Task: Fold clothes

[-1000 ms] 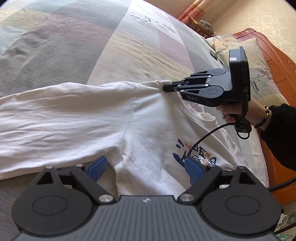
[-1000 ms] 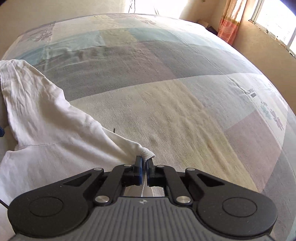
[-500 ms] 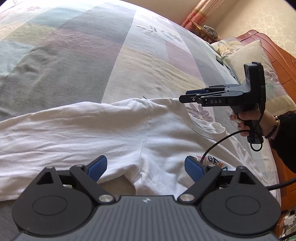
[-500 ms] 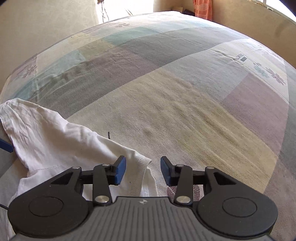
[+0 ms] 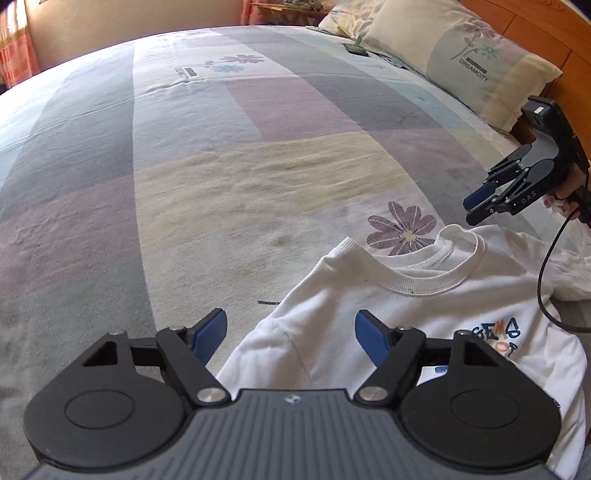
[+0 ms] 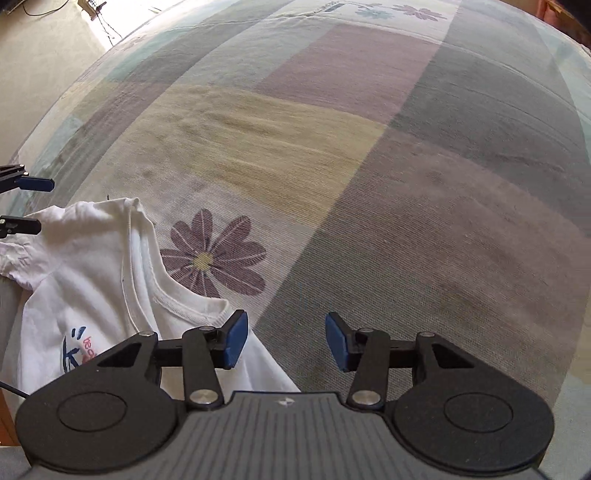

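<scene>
A white T-shirt (image 5: pixel 406 314) with a colourful chest print (image 5: pixel 506 332) lies flat on the bedspread, its ribbed collar (image 5: pixel 424 284) facing away from me. My left gripper (image 5: pixel 291 334) hovers over the shirt's shoulder with its jaws closing. The cloth lies below them, and the blue pads do not press on it. My right gripper (image 6: pixel 286 341) is at the other shoulder by the collar, its jaws opening over bare bedspread, with the shirt (image 6: pixel 92 277) edge under its left finger. Each gripper shows in the other's view: the right gripper (image 5: pixel 491 199) and the left gripper (image 6: pixel 26 205).
The patchwork bedspread (image 5: pixel 221 166) stretches far ahead. Pillows (image 5: pixel 461 62) lean on a wooden headboard (image 5: pixel 535 22) at the upper right, with a small dark object (image 5: pixel 356 50) next to them. A black cable (image 5: pixel 543 280) hangs from the right gripper across the shirt.
My right gripper has let go of the shirt's edge and opened. Both grippers have swung sideways and rolled, from the sleeve side toward the collar. The left jaws have narrowed a little.
</scene>
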### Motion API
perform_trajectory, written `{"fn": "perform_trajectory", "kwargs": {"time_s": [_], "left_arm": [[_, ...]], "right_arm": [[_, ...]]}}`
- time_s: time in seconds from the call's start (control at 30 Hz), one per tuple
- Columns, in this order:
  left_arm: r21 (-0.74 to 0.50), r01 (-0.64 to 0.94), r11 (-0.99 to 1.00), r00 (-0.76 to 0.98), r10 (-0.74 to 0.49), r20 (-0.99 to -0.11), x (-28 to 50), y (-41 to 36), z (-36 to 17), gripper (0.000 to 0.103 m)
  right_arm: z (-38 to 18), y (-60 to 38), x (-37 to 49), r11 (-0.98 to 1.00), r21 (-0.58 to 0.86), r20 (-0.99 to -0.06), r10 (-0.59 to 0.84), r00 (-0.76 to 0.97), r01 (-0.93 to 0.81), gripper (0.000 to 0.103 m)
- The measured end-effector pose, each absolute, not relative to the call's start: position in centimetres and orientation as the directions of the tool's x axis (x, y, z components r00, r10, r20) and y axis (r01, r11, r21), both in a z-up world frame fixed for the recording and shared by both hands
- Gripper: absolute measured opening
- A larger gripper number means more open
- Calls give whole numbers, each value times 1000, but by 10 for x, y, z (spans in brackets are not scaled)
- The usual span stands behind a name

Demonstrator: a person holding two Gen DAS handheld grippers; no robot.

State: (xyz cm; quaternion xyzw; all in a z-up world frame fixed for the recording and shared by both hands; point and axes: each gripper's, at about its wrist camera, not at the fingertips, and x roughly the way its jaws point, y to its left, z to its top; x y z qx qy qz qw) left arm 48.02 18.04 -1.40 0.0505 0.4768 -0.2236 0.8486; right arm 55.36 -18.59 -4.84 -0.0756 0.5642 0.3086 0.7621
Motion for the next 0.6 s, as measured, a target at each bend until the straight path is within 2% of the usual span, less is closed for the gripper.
{"fn": "perform_trajectory", "kwargs": {"time_s": [0.13,0.2,0.4,0.5,0.6], "left_arm": [[-111,502,858,396,-341,-852,506,158,-29,69],[-96,524,846,373,-329,-867,514,150,-36,62],[-107,577,810,278,-318,-907,521,141,-52,60],[-152,589,793,229,-345,-910,529,144,-51,60],[-246,578,778,157,-401,-902,544,149,-48,60]], "right_arm": [[-55,-193,542,774,256,-887,426,177,-579,50],[-57,-194,537,757,270,-876,450,175,-595,50],[-60,-187,533,681,287,-876,471,103,-674,50],[-63,-195,539,625,439,-846,530,-62,-646,49],[-73,-202,552,586,526,-810,566,-153,-616,47]]}}
